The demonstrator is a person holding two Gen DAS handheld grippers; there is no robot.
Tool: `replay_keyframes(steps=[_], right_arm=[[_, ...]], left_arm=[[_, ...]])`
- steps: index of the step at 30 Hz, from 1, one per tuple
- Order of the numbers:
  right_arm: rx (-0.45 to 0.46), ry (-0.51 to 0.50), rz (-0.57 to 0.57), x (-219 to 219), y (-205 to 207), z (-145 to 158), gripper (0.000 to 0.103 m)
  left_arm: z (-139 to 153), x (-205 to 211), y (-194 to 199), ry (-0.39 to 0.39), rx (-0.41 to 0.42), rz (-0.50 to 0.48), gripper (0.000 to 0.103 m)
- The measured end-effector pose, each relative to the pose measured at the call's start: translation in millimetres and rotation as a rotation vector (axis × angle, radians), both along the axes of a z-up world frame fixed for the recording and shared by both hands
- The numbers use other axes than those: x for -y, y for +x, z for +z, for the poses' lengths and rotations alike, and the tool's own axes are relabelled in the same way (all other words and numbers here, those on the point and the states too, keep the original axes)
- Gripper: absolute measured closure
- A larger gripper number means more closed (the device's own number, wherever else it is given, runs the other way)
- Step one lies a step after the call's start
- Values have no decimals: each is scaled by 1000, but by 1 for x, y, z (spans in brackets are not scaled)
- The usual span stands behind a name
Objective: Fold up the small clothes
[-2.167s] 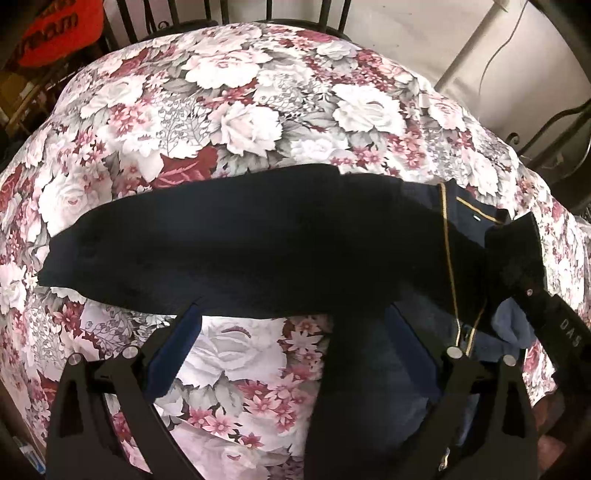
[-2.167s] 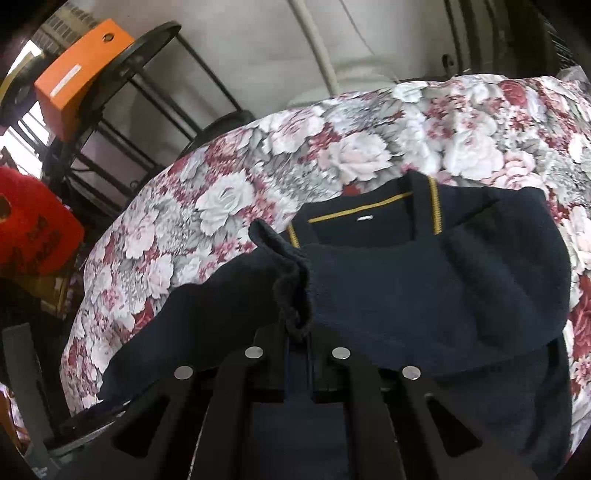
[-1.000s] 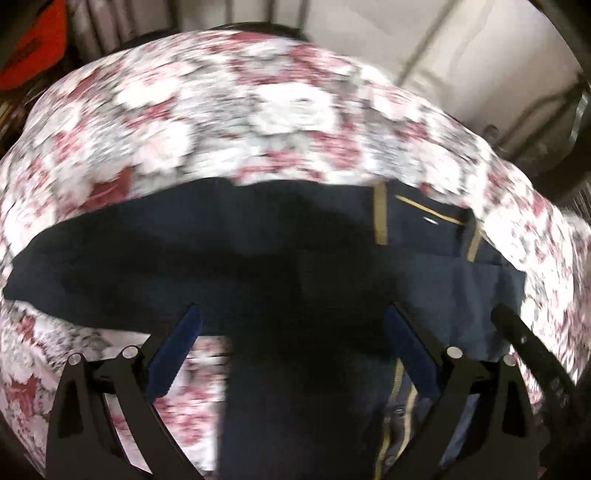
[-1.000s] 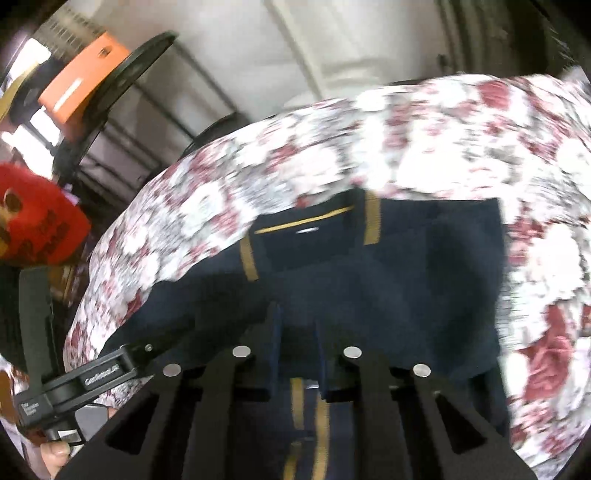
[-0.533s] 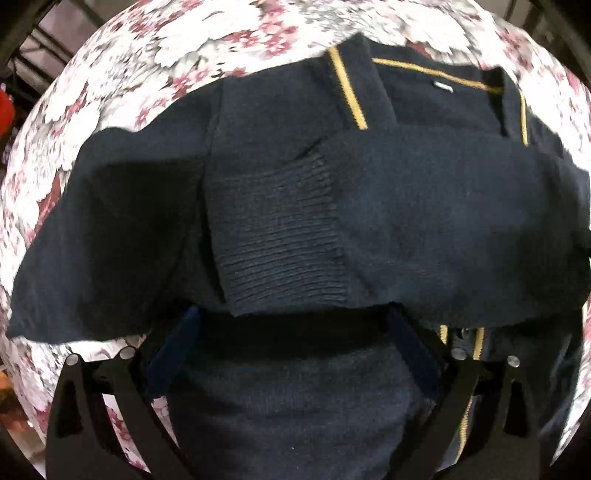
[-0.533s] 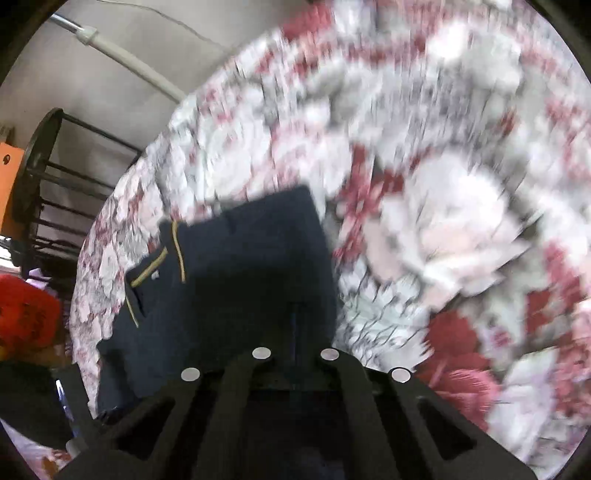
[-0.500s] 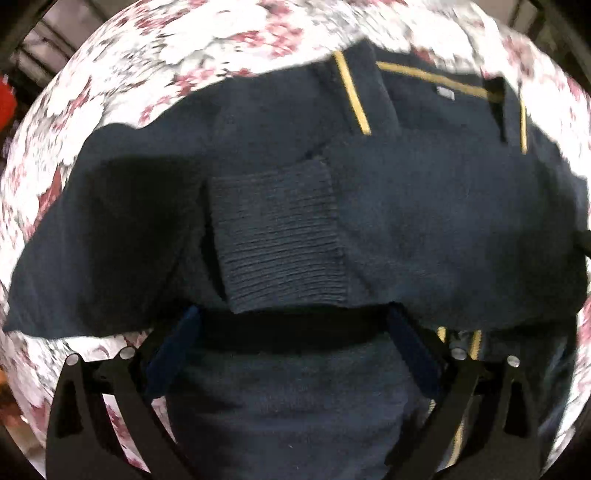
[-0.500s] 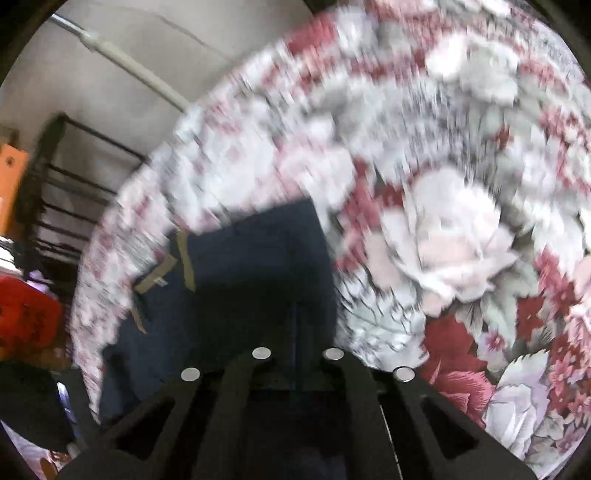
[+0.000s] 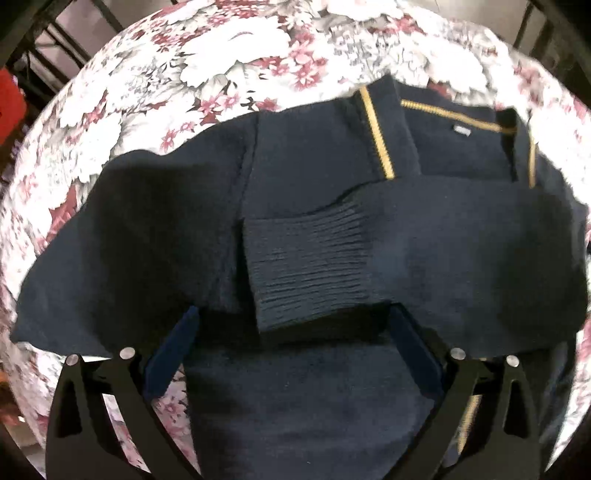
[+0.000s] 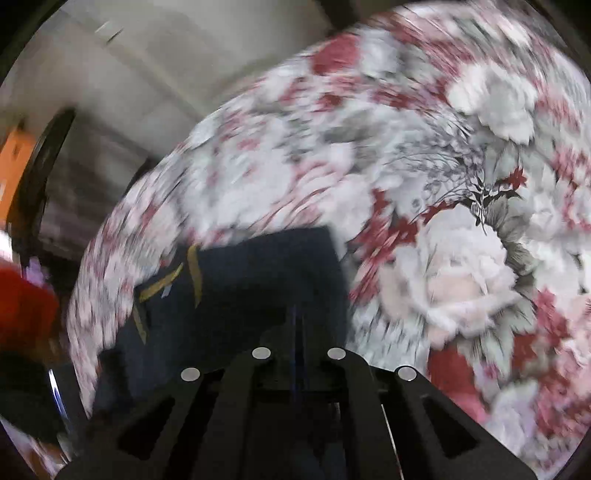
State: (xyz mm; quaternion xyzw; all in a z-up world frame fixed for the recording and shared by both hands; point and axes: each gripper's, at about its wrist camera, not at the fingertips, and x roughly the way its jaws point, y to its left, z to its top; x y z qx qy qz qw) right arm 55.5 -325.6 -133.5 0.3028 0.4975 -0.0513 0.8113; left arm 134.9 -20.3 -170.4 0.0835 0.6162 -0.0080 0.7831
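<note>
A navy sweater (image 9: 314,177) with mustard-yellow neck trim lies flat on the floral tablecloth (image 9: 240,55). One sleeve is folded across its chest, with the ribbed cuff (image 9: 306,266) lying near the middle. The other sleeve (image 9: 110,258) spreads out to the left. My left gripper (image 9: 291,314) hangs open just above the chest, its blue pads wide apart on either side of the cuff's lower edge. In the blurred right wrist view, my right gripper (image 10: 297,314) is shut with nothing between its pads, over the sweater's (image 10: 240,288) right edge.
The floral cloth (image 10: 461,184) stretches bare to the right of the sweater. Black metal bars (image 9: 74,22) stand behind the table. An orange box (image 10: 11,173) on a dark rack and a red object (image 10: 22,314) sit off the table's left side, before a pale wall (image 10: 147,74).
The right gripper laid the sleeve across the chest, let go, swung right and shut empty. The left gripper dropped closer over the sweater and has since held still.
</note>
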Motion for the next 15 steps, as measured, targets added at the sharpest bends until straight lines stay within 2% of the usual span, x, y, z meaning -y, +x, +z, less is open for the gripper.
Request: replay_keyframes(steps=[2,5,7,8,10,12,13,15], right_arm=[[-25,-12,50,-16,-12,2,100],[-135,-63,99,-31,-22,-23,103],[-152,-27,105,-29,-21,-40,103],[-157,-16,97,-27,-20,-38,103],[-141,-22,65,-27,-22,-23,101],[-64,-28,70,-31,-20,-3,101],[-43,-34,71,-28,-22,0,101],[-6,-36,25,-21,-12,1,101]], left_arm=[[2,-3,1,-25,-9,7,4],[-11,-8,1,31,-40,-6,4],[-15,-3,-2,54,-26,-31,4],[-15,-2,-3,61,-23,-34,4],[-8,-3,-3,44,-19,-15,4],[6,-16,-3,-45,8,13,5],[9,-17,-4,-63,18,18,5],[10,-18,-2,-58,34,25,5]])
